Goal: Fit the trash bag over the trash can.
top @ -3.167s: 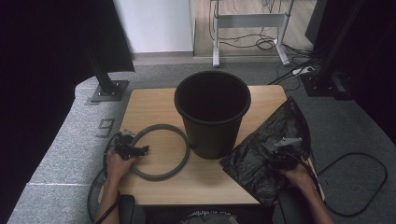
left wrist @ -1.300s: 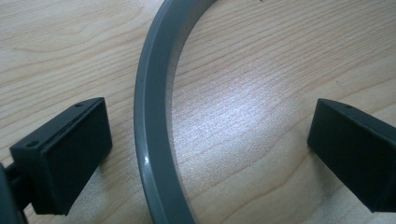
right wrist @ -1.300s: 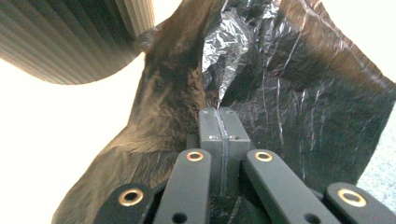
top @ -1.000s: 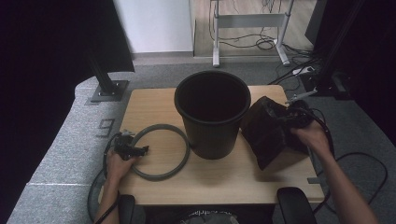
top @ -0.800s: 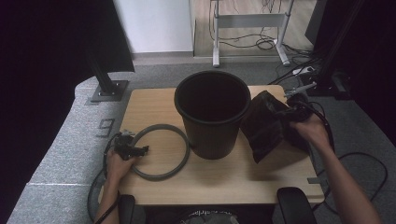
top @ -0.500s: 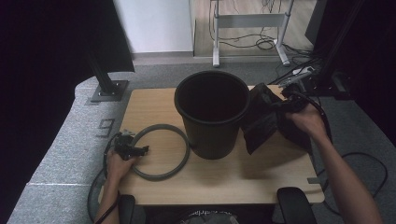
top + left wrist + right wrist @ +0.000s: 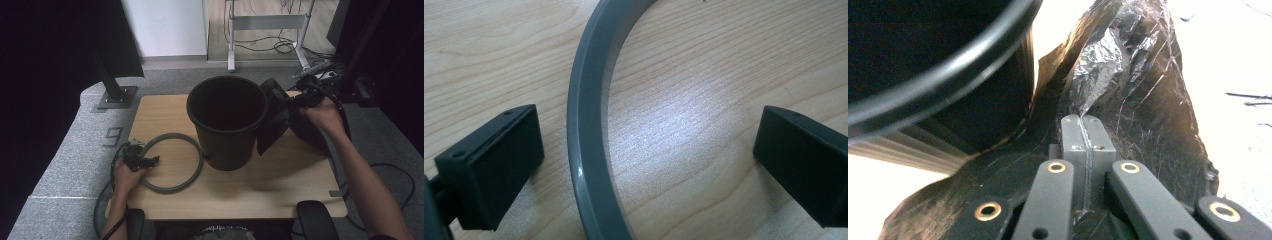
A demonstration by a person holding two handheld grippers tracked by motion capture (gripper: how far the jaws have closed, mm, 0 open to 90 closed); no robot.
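Black plastic bin liner (image 7: 287,122) hangs pinched in your right hand-held gripper (image 7: 306,98), lifted beside the black bin (image 7: 227,120) but not yet over its rim. Your left hand-held gripper (image 7: 142,161) stands wide astride the grey ring (image 7: 172,162), gripping nothing. Table (image 7: 280,185) in front lies free.

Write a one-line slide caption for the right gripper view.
Right hand-held gripper shut on a crinkled black plastic bag, lifted beside the rim of the black bucket.
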